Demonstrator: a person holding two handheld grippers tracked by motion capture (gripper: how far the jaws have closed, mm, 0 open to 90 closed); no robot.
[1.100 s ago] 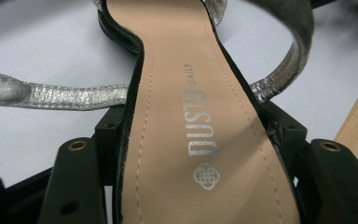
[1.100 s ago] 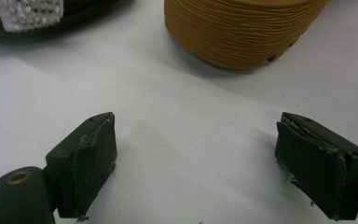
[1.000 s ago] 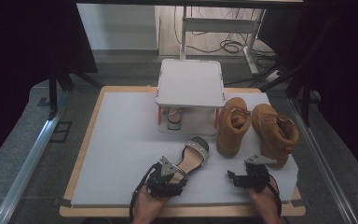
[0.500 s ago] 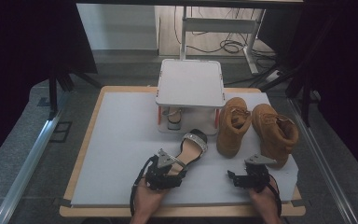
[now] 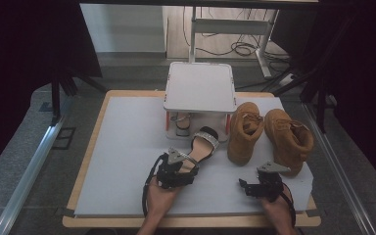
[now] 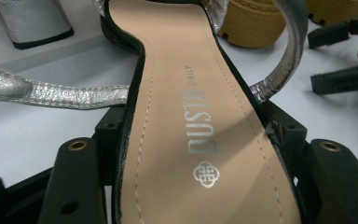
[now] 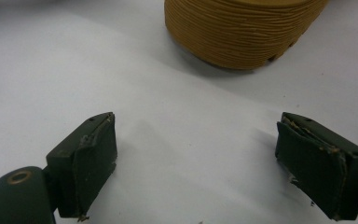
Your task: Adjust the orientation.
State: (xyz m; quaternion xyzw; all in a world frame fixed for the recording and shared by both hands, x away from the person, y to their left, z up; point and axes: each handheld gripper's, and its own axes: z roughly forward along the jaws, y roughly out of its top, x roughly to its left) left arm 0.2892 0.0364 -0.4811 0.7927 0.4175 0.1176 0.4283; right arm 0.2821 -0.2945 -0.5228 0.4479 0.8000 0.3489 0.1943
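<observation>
Sandal (image 5: 201,146) lies mid-table before the stand (image 5: 200,88) in the high view, its heel clamped by the left gripper (image 5: 176,169); the left gripper view shows jaws squeezing both insole edges, so slide it straight; the right gripper (image 7: 196,163) rests wide open, empty, near a boot (image 7: 242,30).

From my high view the pale grey foam table mat (image 5: 127,147) is evenly lit from above, while the room around it falls into near black. I see soft, short shadows under the tan suede boots (image 5: 269,137). My left gripper view is sharp on the beige insole of the silver-strapped sandal (image 6: 200,116), its far corners blurred. My right gripper view is bright, slightly washed out, with the ribbed tan boot sole (image 7: 242,28) soft.
</observation>
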